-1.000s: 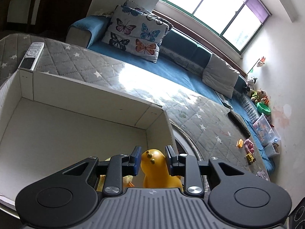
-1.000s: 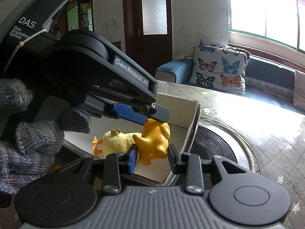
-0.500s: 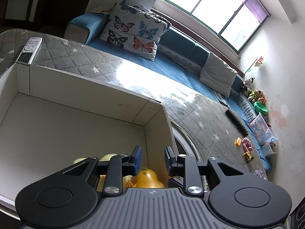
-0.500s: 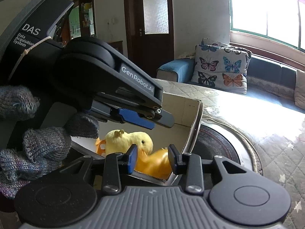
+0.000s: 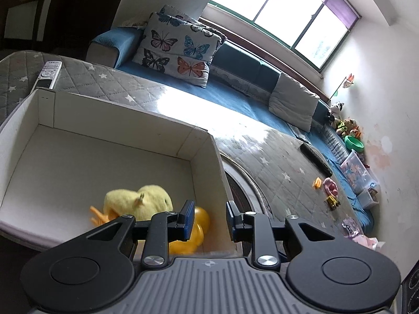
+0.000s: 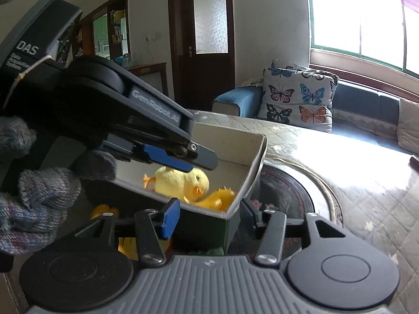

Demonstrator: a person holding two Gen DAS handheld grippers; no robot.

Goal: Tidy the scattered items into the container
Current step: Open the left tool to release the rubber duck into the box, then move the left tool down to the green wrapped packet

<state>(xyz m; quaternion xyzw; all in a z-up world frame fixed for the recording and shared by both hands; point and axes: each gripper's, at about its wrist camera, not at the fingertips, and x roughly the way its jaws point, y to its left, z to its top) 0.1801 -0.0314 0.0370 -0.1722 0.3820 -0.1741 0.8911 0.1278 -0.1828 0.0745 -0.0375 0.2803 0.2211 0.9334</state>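
A white cardboard box (image 5: 110,120) sits on the grey quilted surface. Inside it lie a yellow plush duck (image 5: 146,198) and an orange rubber toy (image 5: 199,225), side by side near the box's near right corner. My left gripper (image 5: 208,218) is open and empty, above that corner. In the right wrist view the box (image 6: 256,157), duck (image 6: 183,180) and orange toy (image 6: 217,198) show, with the left gripper's fingers (image 6: 167,157) above them. My right gripper (image 6: 207,218) is open and empty, low in front of the box corner.
A remote control (image 5: 48,74) lies behind the box. Small toys (image 5: 328,187) lie on the quilt at far right, near a dark remote (image 5: 315,158). A round dark mat (image 6: 285,193) lies beside the box. A blue sofa with a butterfly pillow (image 5: 180,52) runs behind.
My left gripper opened and let the orange toy drop into the box beside the plush duck, then rose and drew back. My right gripper lowered slightly in front of the box.
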